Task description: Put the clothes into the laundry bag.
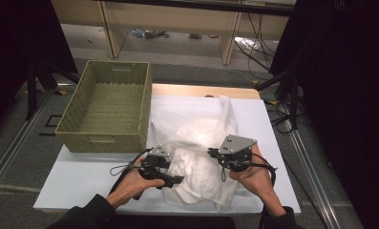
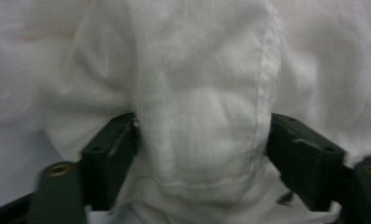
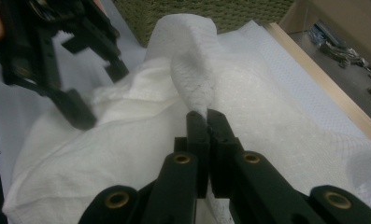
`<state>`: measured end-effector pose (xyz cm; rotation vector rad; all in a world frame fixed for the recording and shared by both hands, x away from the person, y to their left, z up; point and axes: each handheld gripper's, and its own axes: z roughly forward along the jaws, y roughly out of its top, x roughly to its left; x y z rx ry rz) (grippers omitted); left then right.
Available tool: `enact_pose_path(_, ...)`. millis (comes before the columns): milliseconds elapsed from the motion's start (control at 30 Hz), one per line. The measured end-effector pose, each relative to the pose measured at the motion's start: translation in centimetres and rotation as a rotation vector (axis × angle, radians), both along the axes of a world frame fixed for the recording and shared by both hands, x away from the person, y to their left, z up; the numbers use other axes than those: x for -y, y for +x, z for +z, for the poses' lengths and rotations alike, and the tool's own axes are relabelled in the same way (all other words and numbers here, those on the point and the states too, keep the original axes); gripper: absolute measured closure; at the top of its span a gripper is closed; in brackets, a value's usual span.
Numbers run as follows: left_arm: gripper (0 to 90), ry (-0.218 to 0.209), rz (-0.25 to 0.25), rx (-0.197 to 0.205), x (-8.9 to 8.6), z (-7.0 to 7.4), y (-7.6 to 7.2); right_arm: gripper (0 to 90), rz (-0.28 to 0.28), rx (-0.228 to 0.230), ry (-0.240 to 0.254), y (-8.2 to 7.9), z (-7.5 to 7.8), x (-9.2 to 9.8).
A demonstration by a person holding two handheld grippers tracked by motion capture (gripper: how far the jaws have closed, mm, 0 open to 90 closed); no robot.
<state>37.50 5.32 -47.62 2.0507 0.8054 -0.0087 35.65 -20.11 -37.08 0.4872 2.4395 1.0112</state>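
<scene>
- White cloth [image 1: 199, 143] lies crumpled on the white table [image 1: 77, 179], to the right of the woven basket [image 1: 108, 105] and close beside it — its long axis runs from the near edge of the table toward the far edge, with a raised fold pointing away from the person.
- Nearer part of the cloth is bunched into a heap between the two grippers; the farther part spreads flatter over the table top.
- Left gripper [image 1: 170, 179], held in the left hand [image 1: 130, 186], sits at the left flank of the heap. In the left gripper view [image 2: 202, 154] its jaws stand apart with a thick, hemmed fold of cloth between them, touching both inner faces; whether they press it firmly cannot be told.
- Right gripper [image 1: 215, 153], held in the right hand [image 1: 254, 179], sits at the right flank of the heap. In the right gripper view [image 3: 206, 122] its jaws are closed together, pinching a narrow ridge of the cloth that rises above the tips.
- Basket stands at the far left corner of the table, its inside bare of the cloth.
</scene>
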Motion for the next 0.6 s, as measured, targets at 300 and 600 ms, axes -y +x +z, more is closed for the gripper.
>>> enact_pose_path(300,78.7,-0.08,-0.046,0.099,2.9,3.5,0.9,90.0,0.006,-0.022,0.033,0.0,0.0,0.3)
enact_pose_path(600,78.1,-0.135,0.23,-0.02,3.0,0.8,6.3,90.0,0.047,-0.029,-0.015,-0.7,0.2,-0.5)
